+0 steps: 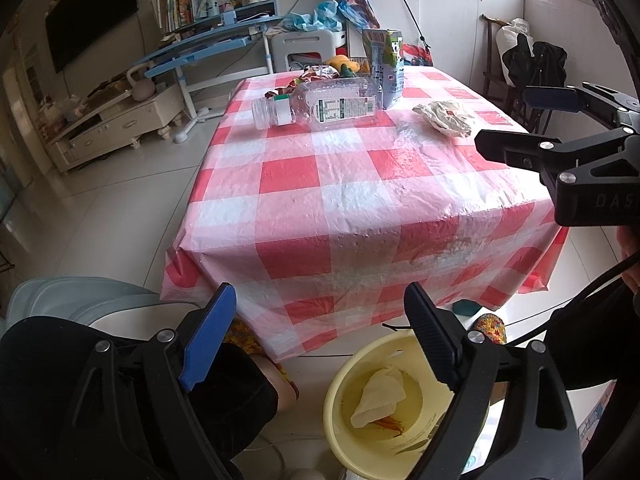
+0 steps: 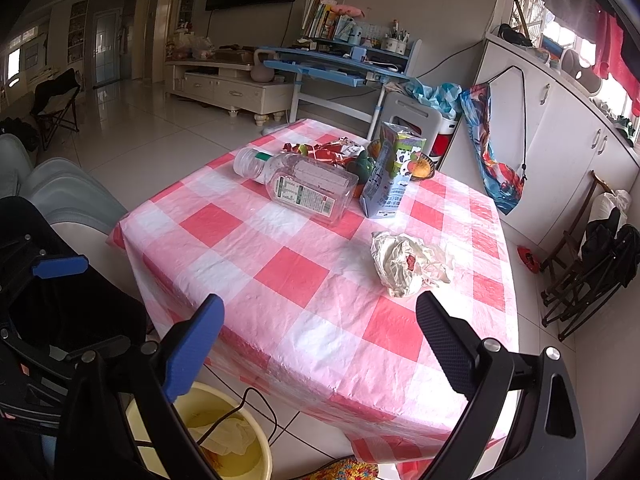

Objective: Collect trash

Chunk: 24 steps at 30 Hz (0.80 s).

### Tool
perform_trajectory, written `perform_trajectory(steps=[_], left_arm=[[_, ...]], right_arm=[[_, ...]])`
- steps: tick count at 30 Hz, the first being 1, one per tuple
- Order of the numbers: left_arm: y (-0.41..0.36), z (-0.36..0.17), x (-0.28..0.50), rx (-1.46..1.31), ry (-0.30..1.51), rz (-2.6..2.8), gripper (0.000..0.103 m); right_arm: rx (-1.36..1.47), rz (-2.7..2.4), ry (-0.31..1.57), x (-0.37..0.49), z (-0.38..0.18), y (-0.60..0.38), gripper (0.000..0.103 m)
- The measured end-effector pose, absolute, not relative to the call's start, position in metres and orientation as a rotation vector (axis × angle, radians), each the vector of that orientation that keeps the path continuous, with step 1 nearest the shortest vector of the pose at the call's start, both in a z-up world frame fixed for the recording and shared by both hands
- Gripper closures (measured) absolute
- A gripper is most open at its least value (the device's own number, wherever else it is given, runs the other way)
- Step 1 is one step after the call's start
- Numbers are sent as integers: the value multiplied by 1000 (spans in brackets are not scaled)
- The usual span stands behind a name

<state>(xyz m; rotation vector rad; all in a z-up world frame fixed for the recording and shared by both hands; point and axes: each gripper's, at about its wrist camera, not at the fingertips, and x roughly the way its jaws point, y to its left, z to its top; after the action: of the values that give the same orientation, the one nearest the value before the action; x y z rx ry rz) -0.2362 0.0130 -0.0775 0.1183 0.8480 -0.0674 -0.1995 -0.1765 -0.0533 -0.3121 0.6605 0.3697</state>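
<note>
Two hand-held grippers, both with jaws spread wide and nothing between them.

Left gripper (image 1: 316, 332): held over the near edge of the table, pointing down; blue pad on one finger, black ribbed pad on the other. It also shows at the left edge of the right wrist view.

Right gripper (image 2: 320, 340): held above the near part of the table, close to the crumpled wrapper. In the left wrist view it shows at the right edge, jaws apart.

Table (image 1: 360, 200): covered with a red-and-white checked plastic cloth.

Trash on the table:
- crumpled wrapper (image 2: 408, 264), whitish with a red spot, lying alone on the right side of the cloth;
- clear plastic bottle (image 2: 300, 184), on its side, no cap visible, label facing up, toward the far side;
- carton (image 2: 394, 172), upright, just beside the bottle's base;
- snack wrappers (image 2: 324, 148), red and shiny, behind the bottle.

Yellow bin (image 1: 340, 400): on the floor below the near table edge, holding a crumpled white tissue (image 1: 380, 396).

Grey seat (image 2: 68, 200): to the left of the table.
</note>
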Motion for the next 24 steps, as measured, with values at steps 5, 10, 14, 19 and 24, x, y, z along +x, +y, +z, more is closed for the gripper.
perform_trajectory(steps=[5,10,14,19,24], left_arm=[[13,-78,-236,119,848,-67,20],[12,-77,-236,120,850,-68,20],[12,-79,-235,123,852,-70,20],[12,-81,-236,125,854,-72,20],[11,-81,-235,125,854,-72,20]], right_arm=[[-314,367,661,-199,-54,-176,10],[-315,366,663,-199,-55,-177,10],[-319,365,667,-198,-56,-176,10],[-319,364,669,-198,-57,-178,10],[-328,360,675,-199,-59,-173,10]])
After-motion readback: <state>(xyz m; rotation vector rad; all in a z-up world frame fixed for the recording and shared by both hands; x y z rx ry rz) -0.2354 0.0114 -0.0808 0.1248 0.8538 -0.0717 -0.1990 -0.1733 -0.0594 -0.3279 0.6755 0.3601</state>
